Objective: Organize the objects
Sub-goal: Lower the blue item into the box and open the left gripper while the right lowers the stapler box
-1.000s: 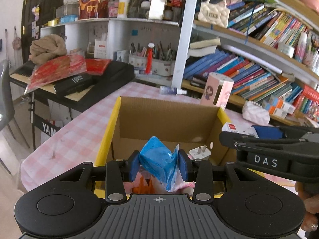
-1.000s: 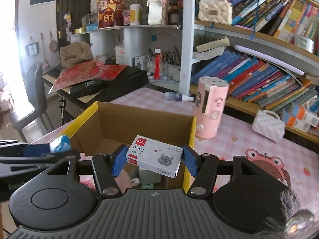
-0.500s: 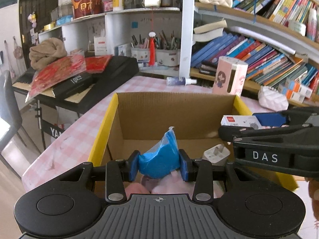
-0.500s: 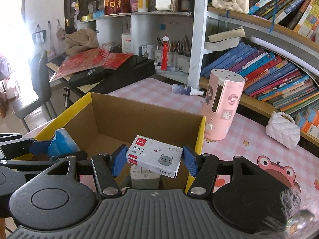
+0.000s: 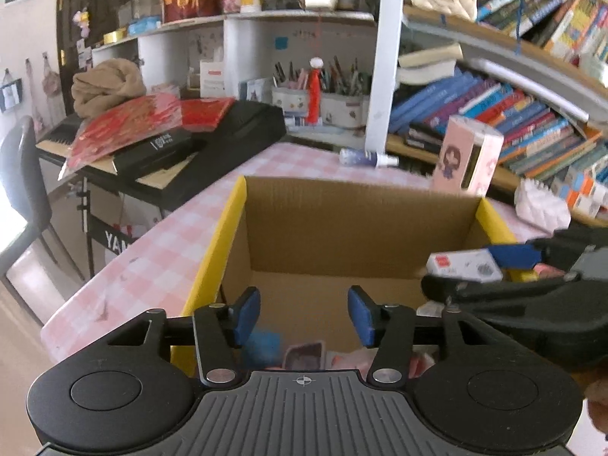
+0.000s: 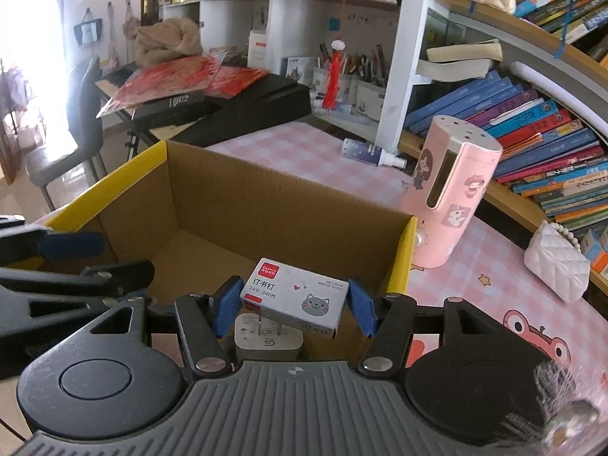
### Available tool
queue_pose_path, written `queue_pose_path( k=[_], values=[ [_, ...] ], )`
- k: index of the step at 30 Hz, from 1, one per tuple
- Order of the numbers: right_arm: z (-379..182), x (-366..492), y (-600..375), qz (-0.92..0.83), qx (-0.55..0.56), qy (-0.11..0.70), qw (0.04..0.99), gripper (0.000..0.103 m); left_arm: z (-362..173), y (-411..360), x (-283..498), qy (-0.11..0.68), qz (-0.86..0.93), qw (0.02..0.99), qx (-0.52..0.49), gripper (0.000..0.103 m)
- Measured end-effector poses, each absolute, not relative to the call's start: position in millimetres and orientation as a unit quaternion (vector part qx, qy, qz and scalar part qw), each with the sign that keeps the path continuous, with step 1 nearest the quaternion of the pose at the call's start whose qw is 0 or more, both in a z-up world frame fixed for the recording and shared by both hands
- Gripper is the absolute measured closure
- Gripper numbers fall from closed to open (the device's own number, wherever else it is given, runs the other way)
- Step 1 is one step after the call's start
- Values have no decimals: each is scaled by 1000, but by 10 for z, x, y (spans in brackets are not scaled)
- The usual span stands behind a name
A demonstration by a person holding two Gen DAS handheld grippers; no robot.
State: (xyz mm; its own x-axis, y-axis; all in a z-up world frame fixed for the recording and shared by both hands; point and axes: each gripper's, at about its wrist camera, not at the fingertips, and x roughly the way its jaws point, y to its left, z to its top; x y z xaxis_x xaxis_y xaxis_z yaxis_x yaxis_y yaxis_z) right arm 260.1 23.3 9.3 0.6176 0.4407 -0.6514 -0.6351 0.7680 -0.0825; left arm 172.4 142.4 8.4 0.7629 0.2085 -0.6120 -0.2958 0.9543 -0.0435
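An open cardboard box with yellow flaps point(image 5: 353, 228) point(image 6: 288, 205) stands on the pink checked table. My left gripper point(image 5: 304, 313) is open and empty over the box's near end. The blue packet point(image 5: 262, 344) lies in the box below it, beside a small pink item point(image 5: 304, 355). My right gripper point(image 6: 292, 304) is shut on a white staple box with a cat face point(image 6: 294, 296), held over the box's right side; it also shows in the left wrist view point(image 5: 463, 264). A white plug adapter point(image 6: 266, 336) lies in the box under it.
A pink cartoon dispenser point(image 6: 448, 197) stands right of the box. A small spray bottle point(image 6: 370, 152) lies behind it. A white quilted purse point(image 6: 556, 266) sits at the right. Bookshelves point(image 6: 532, 121) run behind; a black keyboard with red packets point(image 5: 171, 140) stands to the left.
My left gripper has opened and let go of the blue packet, which has dropped into the box. My right gripper still holds the staple box over the box.
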Motion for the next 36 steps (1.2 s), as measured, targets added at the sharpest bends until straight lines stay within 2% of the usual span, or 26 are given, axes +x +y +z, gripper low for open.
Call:
queue_pose_path(
  k=[6,24,31,36],
  values=[
    [60,2615,311,320,-185,327,870,45,200,1442,1669,288,134,944,-83,42],
    [24,2549,392,326,-226,322,860,45,270,1478,1520,278,132,946,-99,40],
    [85,2469,312,314,-200,318,872,33,351,1489,1407,265,131,950,-104,28],
    [206,2289,214,303,-180,299,887,32,413,1474,1268,256,127,952,-109,26]
  ],
)
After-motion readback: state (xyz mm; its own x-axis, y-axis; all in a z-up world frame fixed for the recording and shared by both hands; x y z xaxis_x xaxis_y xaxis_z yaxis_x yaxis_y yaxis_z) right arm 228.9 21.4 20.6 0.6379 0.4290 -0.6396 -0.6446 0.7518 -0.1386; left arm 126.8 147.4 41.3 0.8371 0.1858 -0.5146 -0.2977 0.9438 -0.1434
